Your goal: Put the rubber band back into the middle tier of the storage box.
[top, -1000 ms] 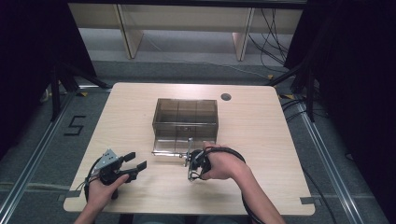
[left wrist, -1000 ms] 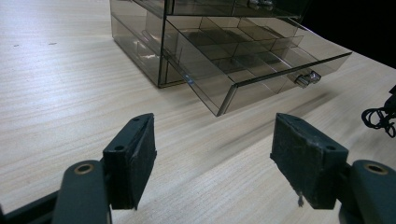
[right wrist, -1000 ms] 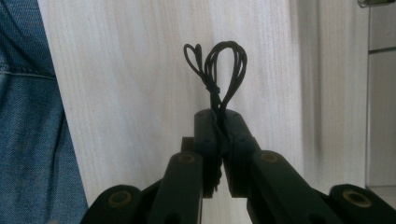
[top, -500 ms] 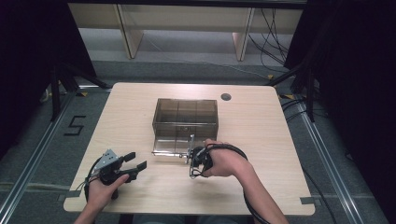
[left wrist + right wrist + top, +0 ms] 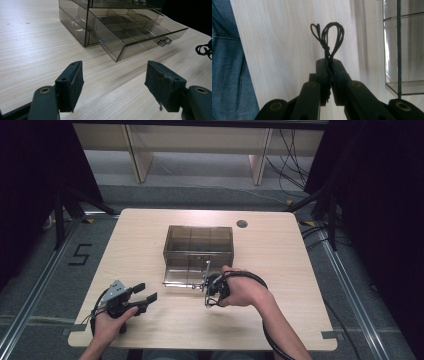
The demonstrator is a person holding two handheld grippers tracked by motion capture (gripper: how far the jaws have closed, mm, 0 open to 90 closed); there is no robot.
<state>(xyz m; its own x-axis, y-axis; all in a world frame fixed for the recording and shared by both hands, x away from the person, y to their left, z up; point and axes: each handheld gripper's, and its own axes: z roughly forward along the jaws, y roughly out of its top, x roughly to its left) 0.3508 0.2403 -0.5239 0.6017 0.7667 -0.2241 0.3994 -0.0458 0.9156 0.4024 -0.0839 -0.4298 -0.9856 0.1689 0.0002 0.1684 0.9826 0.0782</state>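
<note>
A smoky see-through drawer box [image 5: 200, 242] stands mid-table, its bottom drawer [image 5: 184, 274] pulled out toward me. In front of the drawer's right corner, my right gripper [image 5: 209, 295] is shut on a small bundle of black looped cord [image 5: 208, 303]. In the right gripper view the cord's loops [image 5: 329, 35] stick out past the closed jaws [image 5: 329, 61], above bare wood. My left gripper [image 5: 142, 292] rests open near the table's front left, nothing between its pads [image 5: 72, 82]. It faces the open drawer [image 5: 140, 32] and its knob [image 5: 163, 42].
The wooden table [image 5: 280, 255] has a round cable hole [image 5: 242, 224] at the back right. The drawer's divided compartments [image 5: 125, 27] look bare. A denim-clad leg [image 5: 227, 65] lies past the table's near edge. Shelving legs stand behind the table.
The right hand has crept a little toward the open drawer, still gripping the cord. The left hand and gripper have not moved.
</note>
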